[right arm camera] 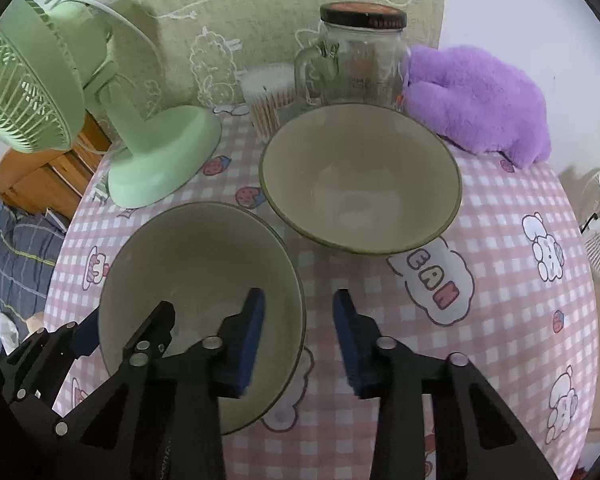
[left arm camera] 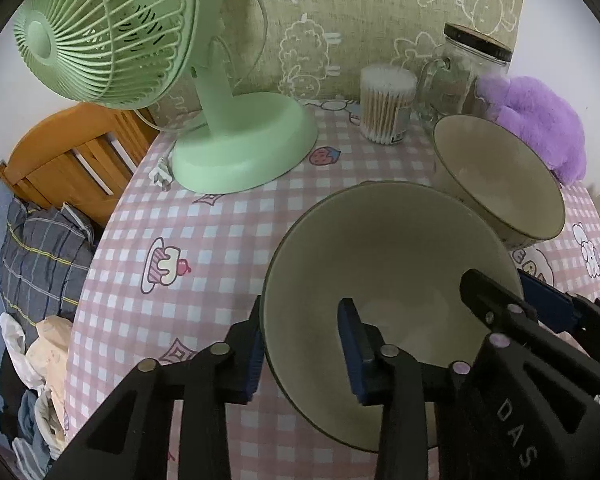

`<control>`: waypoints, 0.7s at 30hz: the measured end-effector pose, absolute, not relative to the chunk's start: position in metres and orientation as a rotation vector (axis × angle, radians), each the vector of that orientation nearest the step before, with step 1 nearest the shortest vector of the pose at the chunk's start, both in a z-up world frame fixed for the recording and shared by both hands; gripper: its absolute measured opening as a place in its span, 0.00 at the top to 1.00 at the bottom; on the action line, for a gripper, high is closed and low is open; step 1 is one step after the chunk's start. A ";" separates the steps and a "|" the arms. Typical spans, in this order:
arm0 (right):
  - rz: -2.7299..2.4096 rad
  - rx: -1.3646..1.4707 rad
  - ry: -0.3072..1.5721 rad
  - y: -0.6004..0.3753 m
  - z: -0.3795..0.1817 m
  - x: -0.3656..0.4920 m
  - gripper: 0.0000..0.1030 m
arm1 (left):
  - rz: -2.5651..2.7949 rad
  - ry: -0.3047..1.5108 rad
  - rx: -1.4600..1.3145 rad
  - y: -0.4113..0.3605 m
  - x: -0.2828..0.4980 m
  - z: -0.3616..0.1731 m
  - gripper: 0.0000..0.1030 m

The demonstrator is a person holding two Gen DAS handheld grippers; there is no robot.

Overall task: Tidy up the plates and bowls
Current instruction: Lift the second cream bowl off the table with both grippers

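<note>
While both grippers straddle the near cream ceramic bowl [right arm camera: 196,280] on the pink checked tablecloth [right arm camera: 500,320], left gripper [left arm camera: 304,348] brackets its left rim and right gripper [right arm camera: 298,340] its right rim, jaws parted, no pad visibly pressing. Second cream bowl [right arm camera: 360,176] sits just behind, right-hand side. Only the right wrist view shows it whole.

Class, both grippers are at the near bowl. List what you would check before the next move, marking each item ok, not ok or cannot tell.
1. The left gripper straddles the rim of the near bowl: ok.
2. The right gripper straddles the opposite rim: ok.
3. The fingers press on the rim: not ok, gaps show at both grippers.
4. The near bowl is empty: ok.
5. The far bowl is upright and empty: ok.
6. The far bowl stands clear of the jar behind it: cannot tell.
</note>
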State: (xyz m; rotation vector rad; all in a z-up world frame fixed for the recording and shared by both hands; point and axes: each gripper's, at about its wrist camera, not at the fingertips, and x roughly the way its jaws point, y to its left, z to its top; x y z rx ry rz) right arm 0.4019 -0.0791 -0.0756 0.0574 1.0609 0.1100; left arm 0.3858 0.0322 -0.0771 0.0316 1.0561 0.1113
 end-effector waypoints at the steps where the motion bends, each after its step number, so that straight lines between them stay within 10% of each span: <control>1: 0.110 0.052 1.055 -0.078 -0.076 0.402 0.70 | 0.113 1.051 0.034 0.032 0.386 -0.077 0.68; 21: 0.153 0.039 1.045 -0.073 -0.062 0.396 0.84 | 0.144 1.048 0.029 0.040 0.377 -0.064 0.76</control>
